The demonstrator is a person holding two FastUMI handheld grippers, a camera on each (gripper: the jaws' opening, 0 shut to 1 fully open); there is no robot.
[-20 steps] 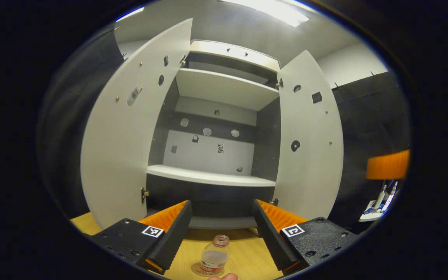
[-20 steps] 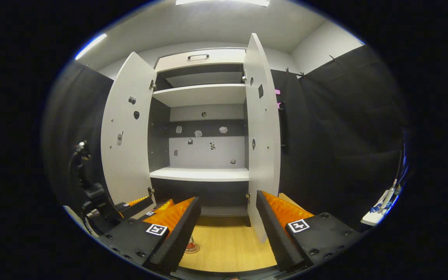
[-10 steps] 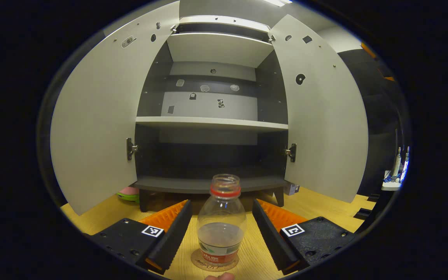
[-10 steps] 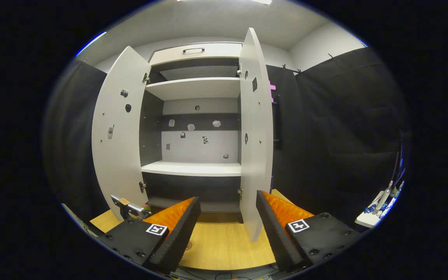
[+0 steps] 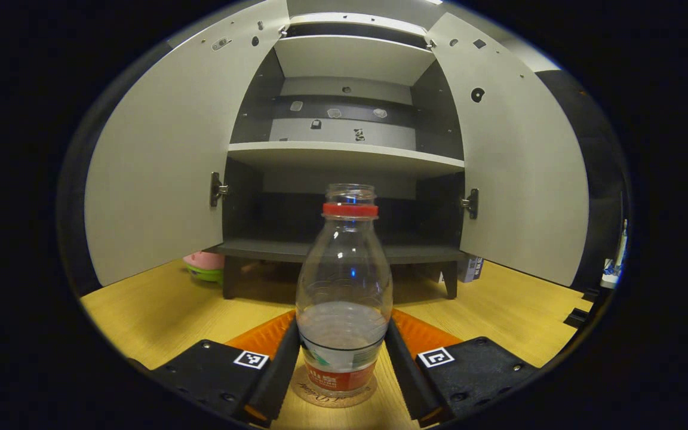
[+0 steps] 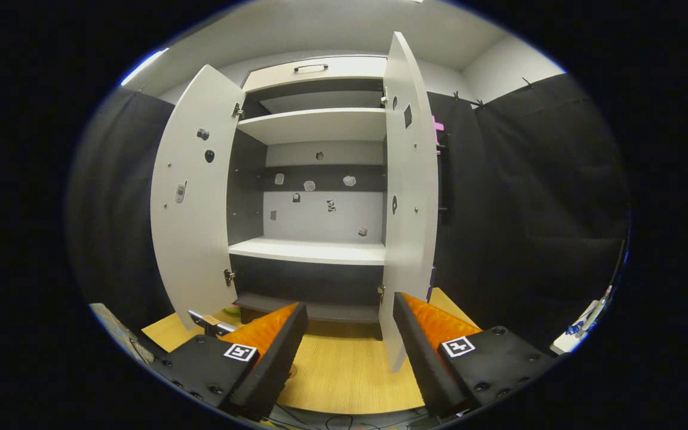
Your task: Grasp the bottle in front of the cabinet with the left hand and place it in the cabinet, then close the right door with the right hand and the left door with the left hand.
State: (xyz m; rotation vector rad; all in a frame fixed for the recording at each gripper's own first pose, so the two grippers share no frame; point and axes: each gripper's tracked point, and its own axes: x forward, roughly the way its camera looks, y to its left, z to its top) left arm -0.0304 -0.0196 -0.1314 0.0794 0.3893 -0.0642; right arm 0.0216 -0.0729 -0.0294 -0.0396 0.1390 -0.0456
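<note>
In the left gripper view, the cabinet [image 5: 344, 155] is the landmark, standing open on the wooden floor [image 5: 159, 310]. To its left swings the left door [image 5: 159, 167], wide open, with a hinge [image 5: 217, 190] showing at its inner edge. Low beside the cabinet's left leg, partly behind that door, lies a small pink and green object [image 5: 203, 266] — too small to tell what it is. Inside the cabinet a pale shelf [image 5: 344, 156] crosses the middle, with a dark bottom compartment under it and small stickers on the back wall above it.

In front of the cabinet, centred before the bottom compartment, stands the bottle [image 5: 344, 298]: clear plastic, upright, no cap, a red ring at the neck, a little liquid in its lower part. It rests on a round coaster [image 5: 335, 394] on the floor. The left gripper [image 5: 343, 352] has one finger on each side of the bottle's lower body; both fingers look to be touching it, though whether they press is hard to tell.

To the cabinet's right hangs the right door [image 5: 523, 161], also wide open, and a small box [image 5: 470, 269] sits on the floor by the right leg.

In the right gripper view, the cabinet [image 6: 314, 197] stands ahead, the left door [image 6: 194, 197] open to its left and the right door [image 6: 409, 197] seen nearly edge-on to its right. The right gripper [image 6: 350, 346] hovers above the floor [image 6: 344, 370] in front of the cabinet — fingers spread, nothing between them.
</note>
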